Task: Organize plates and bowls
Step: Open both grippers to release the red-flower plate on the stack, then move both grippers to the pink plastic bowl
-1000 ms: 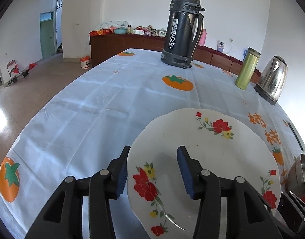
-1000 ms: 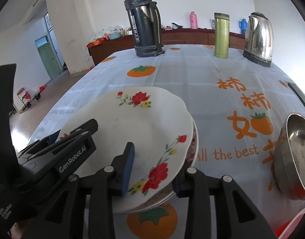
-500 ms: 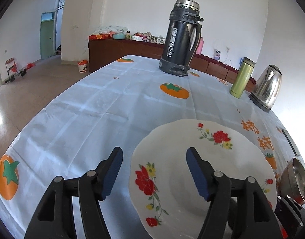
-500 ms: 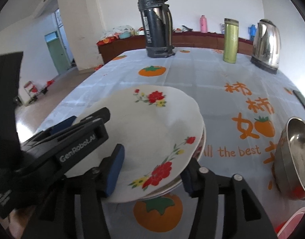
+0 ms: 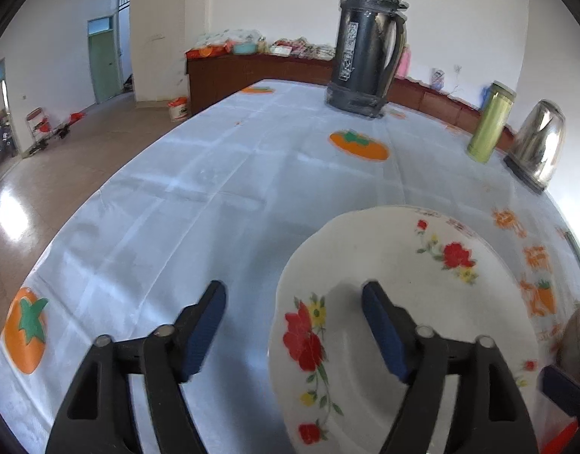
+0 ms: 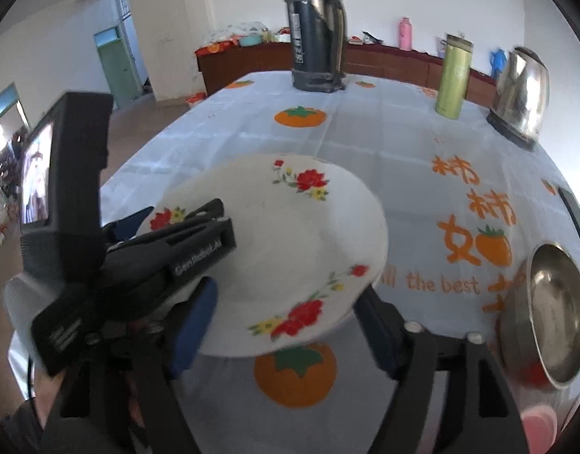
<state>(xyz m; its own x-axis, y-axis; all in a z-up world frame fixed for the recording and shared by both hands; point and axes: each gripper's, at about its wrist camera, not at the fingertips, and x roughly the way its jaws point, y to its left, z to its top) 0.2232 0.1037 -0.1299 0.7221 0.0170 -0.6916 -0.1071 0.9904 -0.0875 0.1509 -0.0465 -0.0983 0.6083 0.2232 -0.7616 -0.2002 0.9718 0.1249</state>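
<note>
1. Since a second ago both tools have spread and drawn back: left tool (image 5: 293,312) apart, straddling the plate's (image 5: 422,302) near-left rim; right tool (image 6: 286,317) apart, holding nothing.
2. The plate rests on the table (image 5: 214,189). Back straight off; no nudging.
3. Glossy, scalloped, flowered ceramic; steel bowl (image 6: 555,314) beside, slick.

Tablecloth (image 6: 403,143): orange lettering "the best", preceded by "ll", beside large orange Chinese characters, apparently 柿柿.
Left tongs (image 6: 169,242): white "GenRobot.AI" on the body.
Black thermos (image 6: 314,30): label print illegible.
</note>
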